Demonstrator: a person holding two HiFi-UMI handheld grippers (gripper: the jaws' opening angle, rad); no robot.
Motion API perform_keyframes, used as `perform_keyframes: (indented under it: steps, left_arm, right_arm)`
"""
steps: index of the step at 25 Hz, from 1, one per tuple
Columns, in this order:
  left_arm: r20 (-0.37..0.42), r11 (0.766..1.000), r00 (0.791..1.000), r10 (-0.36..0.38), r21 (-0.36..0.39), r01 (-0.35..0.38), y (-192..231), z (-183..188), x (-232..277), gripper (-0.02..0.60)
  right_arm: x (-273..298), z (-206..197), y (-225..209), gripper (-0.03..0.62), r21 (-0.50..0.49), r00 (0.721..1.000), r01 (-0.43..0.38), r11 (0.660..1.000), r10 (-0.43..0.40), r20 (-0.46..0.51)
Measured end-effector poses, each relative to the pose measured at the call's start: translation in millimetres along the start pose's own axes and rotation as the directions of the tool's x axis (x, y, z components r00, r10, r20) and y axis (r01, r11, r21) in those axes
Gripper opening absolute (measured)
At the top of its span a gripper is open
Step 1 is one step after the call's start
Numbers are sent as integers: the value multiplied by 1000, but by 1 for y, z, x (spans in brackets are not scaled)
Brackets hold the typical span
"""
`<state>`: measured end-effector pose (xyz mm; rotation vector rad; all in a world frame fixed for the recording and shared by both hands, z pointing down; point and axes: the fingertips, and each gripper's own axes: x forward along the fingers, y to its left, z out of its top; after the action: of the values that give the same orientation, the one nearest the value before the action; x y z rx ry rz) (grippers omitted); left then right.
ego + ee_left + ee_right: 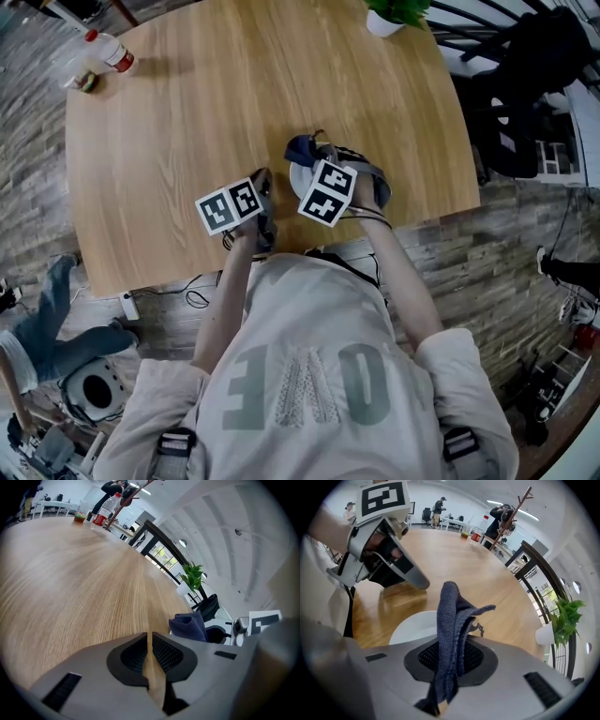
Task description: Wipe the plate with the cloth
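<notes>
Clenching the dark blue cloth over the white plate on the table, the right gripper looks set to wipe — nothing shows wiping done yet — while the empty left gripper, jaws a slit apart, sits alongside.

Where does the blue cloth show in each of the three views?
Head view: cloth mid-picture, near the table's close edge.
Left gripper view: lower right, beyond the left claw.
Right gripper view: centre, pinched in the right claw.
Shared landmark: the potted plant.
</notes>
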<state>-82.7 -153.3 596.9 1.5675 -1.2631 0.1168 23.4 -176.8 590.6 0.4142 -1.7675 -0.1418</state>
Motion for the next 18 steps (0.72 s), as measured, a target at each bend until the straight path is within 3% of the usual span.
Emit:
perform_keyframes:
  steps: [11, 18]
  left_arm:
    - [6, 999, 1000, -27, 21, 27, -5, 3, 3, 38]
    - [6, 999, 999, -35, 26, 35, -5, 4, 4, 38]
  right_arm:
    - [-29, 23, 93, 61, -140, 988, -138, 981, 146, 47]
    - [-31, 22, 110, 60, -152, 987, -140, 978, 150, 53]
